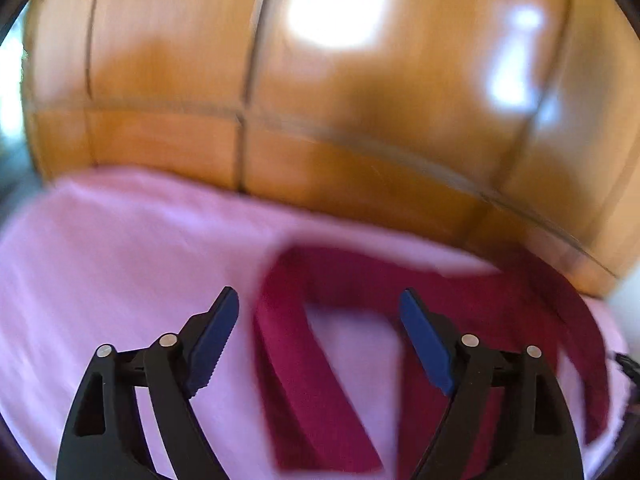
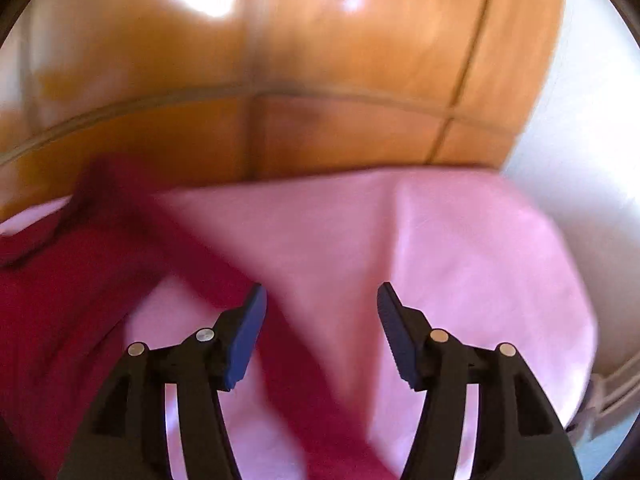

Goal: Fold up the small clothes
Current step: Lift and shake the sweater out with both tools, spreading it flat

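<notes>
Left tongs: our left gripper (image 1: 318,300) is spread wide with nothing between its blue pads (image 1: 212,340).
Right tongs: our right gripper (image 2: 320,294) is also spread wide and holds nothing; its pads hang above the cloth.
Garment: the dark red garment (image 1: 292,344) lies on the pink sheet (image 1: 120,260). In the left view it starts between the fingers and runs toward 3 o'clock. In the right view it fills the 9 o'clock side, with a strip (image 2: 280,352) crossing toward 6 o'clock.
Step in hand: we judge this as the approach to a first grasp, with no fold visibly made yet.
Doing it well: we would pick two matching points on one edge, one per gripper, and pinch only the red layer, leaving the sheet out. Then lift both together so the edge stays straight.
Risk: both views are blurred, so we cannot tell exactly where the hems lie. Slowing down before closing seems wise.
Fabric: the red cloth looks soft, with a slightly plush face, and lies in flat bands around a pink gap.
Sheet: smooth and thin-looking, with one raised crease (image 2: 396,220) in the right view.
Backdrop: glossy orange-brown wooden panels (image 1: 180,60) with dark seams stand at 12 o'clock.
</notes>
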The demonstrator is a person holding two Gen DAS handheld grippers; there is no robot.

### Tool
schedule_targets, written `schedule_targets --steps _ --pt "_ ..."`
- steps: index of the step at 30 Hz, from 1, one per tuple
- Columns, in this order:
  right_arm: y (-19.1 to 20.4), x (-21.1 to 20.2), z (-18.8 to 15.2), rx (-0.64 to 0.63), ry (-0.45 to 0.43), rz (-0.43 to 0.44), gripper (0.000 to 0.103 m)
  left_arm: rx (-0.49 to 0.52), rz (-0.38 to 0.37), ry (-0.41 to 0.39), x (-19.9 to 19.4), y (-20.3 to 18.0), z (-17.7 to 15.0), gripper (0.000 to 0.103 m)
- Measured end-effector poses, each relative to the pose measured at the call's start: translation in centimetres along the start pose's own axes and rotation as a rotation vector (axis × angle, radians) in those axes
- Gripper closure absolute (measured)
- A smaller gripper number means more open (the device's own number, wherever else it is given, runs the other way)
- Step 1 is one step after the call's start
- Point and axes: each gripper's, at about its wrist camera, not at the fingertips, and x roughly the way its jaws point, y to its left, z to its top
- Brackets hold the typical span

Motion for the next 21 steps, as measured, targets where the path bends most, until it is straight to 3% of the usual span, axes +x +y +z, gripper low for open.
schedule_targets --steps 2,6,9,12,13,14,15,21 --pt "1.8 -0.8 -3.2 -0.010 0.054 0.118 0.045 -0.020 -0.117 0.094 0.4 -0.1 -4.2 0.031" --pt "6.3 -2.2 -9.5 -0.052 0.155 0.299 0.045 -0.056 -0.292 0.191 0.4 -1.7 -10.4 0.035" --pt "8.6 -2.2 -12.4 -0.080 0.198 0.321 0.045 -0.101 -0.343 0.234 1.1 -2.8 -13.7 0.035" --pt "9.0 -1.6 -13.4 -0.057 0.213 0.331 0.058 -0.200 -0.429 0.275 2.1 -3.4 -15.6 0.037" --pt "9.0 -1.5 -13.3 -0.052 0.213 0.345 0.070 -0.205 -0.423 0.271 2.4 -3.5 -15.8 0.063" --pt "9.0 -1.1 -13.0 -0.051 0.216 0.357 0.077 -0.207 -0.429 0.275 2.6 -3.7 -15.9 0.081" --pt "9.0 -1.3 -12.8 -0.060 0.212 0.353 0.093 -0.202 -0.435 0.287 2.7 -4.2 -16.1 0.089" --pt "8.2 -5.7 -11.0 -0.066 0.099 0.383 0.095 -0.153 -0.451 0.234 -2.3 -4.6 -13.1 0.092"
